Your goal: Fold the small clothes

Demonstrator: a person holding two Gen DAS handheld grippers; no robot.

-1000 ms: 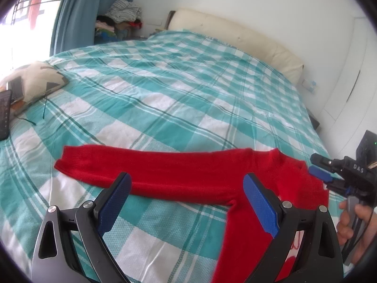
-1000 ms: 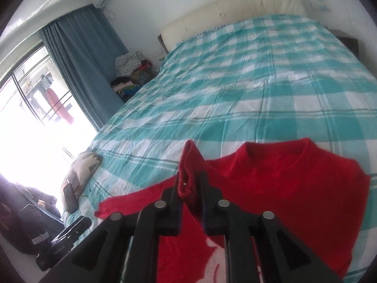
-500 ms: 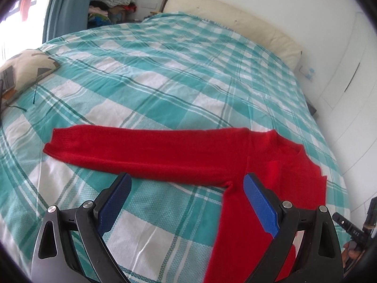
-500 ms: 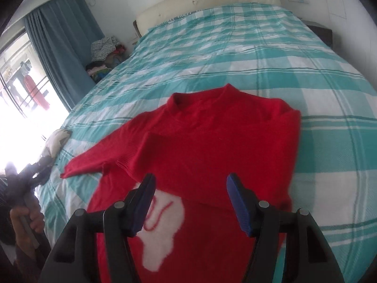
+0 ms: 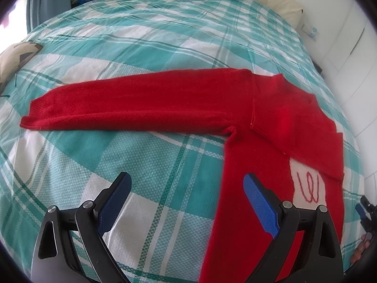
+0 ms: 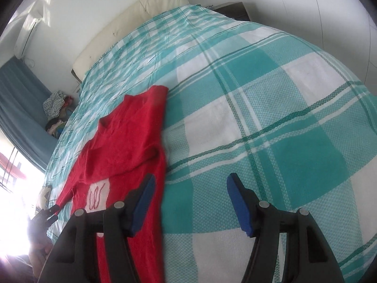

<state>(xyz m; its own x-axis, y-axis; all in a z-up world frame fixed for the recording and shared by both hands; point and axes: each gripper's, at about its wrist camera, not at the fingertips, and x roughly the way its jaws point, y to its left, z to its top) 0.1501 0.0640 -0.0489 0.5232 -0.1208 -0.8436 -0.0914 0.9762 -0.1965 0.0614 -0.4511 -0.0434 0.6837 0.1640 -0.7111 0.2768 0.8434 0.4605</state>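
One bed [image 5: 165, 47] fills both views, covered by a single teal-and-white checked woven bedspread [image 6: 271, 122], with one cream padded headboard [image 6: 141, 16] against the white wall at its far end. On the bedspread lies one small red knitted sweater [image 5: 271, 122], spread flat: in the left wrist view one long sleeve [image 5: 132, 103] stretches straight out to the left, while the other sleeve [image 5: 313, 146] is folded across the chest, partly covering the one white patch with a red squiggle [image 5: 309, 186] on the front. One blue curtain [image 6: 18, 108] hangs at the window side, with one heap of mixed clothes [image 6: 55, 108] beside it, and one beige patterned cushion [image 5: 16, 56] sits at the bed's left edge. There are two grippers, each with two blue-padded fingers. The left gripper [image 5: 188, 202] hovers above the sweater's near side with its jaws wide apart and nothing between them; its right pad [image 5: 259, 207] is over the red body and its left pad over bare bedspread. The right gripper [image 6: 190, 202] has just been opening its jaws, which stand apart and hold nothing; its left pad [image 6: 143, 200] lies over the sweater's edge, its right pad over bare bedspread. Part of one hand [image 5: 360, 250] shows at the left view's lower right edge.
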